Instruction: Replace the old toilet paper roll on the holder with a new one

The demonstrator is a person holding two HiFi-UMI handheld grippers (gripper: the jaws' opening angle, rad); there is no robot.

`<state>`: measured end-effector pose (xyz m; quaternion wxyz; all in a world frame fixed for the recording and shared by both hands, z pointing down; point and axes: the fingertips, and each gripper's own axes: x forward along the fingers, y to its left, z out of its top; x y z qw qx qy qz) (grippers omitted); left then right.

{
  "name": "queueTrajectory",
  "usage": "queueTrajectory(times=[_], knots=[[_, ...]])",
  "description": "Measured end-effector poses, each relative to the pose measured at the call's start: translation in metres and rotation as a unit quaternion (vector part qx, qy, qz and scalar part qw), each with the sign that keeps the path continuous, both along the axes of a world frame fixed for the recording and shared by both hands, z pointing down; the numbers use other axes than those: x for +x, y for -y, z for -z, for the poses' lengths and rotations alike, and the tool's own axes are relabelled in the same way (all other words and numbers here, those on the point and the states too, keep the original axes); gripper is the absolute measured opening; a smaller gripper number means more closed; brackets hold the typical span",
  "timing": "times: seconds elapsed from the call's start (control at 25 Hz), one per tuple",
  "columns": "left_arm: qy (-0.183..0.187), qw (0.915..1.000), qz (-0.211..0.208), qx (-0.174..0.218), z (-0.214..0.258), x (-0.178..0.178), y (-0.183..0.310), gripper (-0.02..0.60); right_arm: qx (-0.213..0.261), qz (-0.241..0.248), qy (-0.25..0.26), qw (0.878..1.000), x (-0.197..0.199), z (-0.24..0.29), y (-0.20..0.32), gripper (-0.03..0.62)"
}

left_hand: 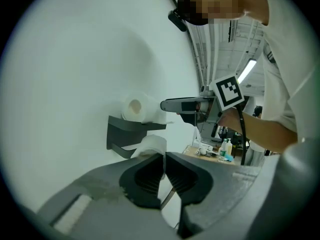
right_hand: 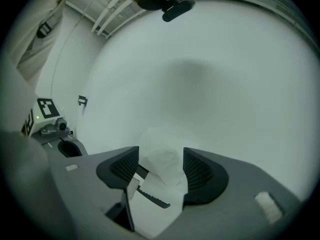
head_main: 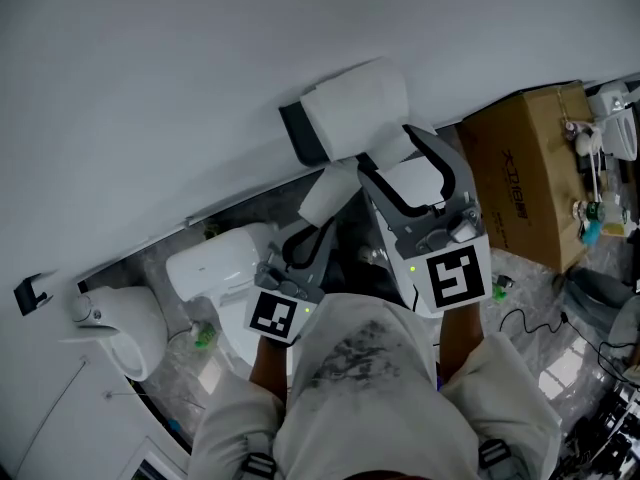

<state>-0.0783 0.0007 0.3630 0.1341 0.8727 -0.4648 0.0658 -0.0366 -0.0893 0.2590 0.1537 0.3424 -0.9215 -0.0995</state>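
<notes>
Closest in, the right gripper [right_hand: 161,156] holds its dark ribbed jaws apart, with crumpled white toilet paper [right_hand: 162,171] lying loose between them over a dark serrated strip [right_hand: 152,198]. Only that gripper's view shows this. The left gripper [left_hand: 164,156] has its jaws pinched nearly together on a white paper wad [left_hand: 150,145] just below the dark grey wall holder [left_hand: 125,129]. Its view alone shows the cardboard core of the full white roll [left_hand: 137,108] resting on top of the holder. The head view adds a brown cardboard box [head_main: 530,168] right of the holder and a white toilet [head_main: 215,263] below-left.
</notes>
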Motion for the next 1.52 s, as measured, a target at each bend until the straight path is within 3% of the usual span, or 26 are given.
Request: queueTrajectory(times=[0.2,0.44,0.76,1.04,1.32,1.52], knots=[[0.0,1.0,-0.004,-0.001,0.0,-0.008,0.003,0.017,0.012,0.007,-0.036,0.999,-0.012,0.0,0.008,0.322],[-0.001,1.0,-0.007,-0.003,-0.002,-0.015,0.007,0.018,-0.009,-0.007,-0.03,0.999,-0.028,0.002,0.009,0.358],[-0.008,0.9999,-0.012,-0.003,-0.002,-0.023,0.009,0.018,0.043,0.029,-0.089,0.995,-0.032,0.004,0.012,0.391],[-0.017,0.9996,-0.025,-0.001,0.0,-0.025,0.013,0.018,0.078,0.046,-0.191,0.977,-0.027,-0.008,0.019,0.39],[-0.017,0.9994,-0.03,0.003,0.004,-0.029,0.015,0.018,0.095,0.063,-0.255,0.96,-0.027,-0.014,0.023,0.39],[-0.012,0.9996,-0.024,0.003,0.003,-0.029,0.017,0.018,0.106,0.073,-0.268,0.955,-0.027,-0.015,0.029,0.39]])
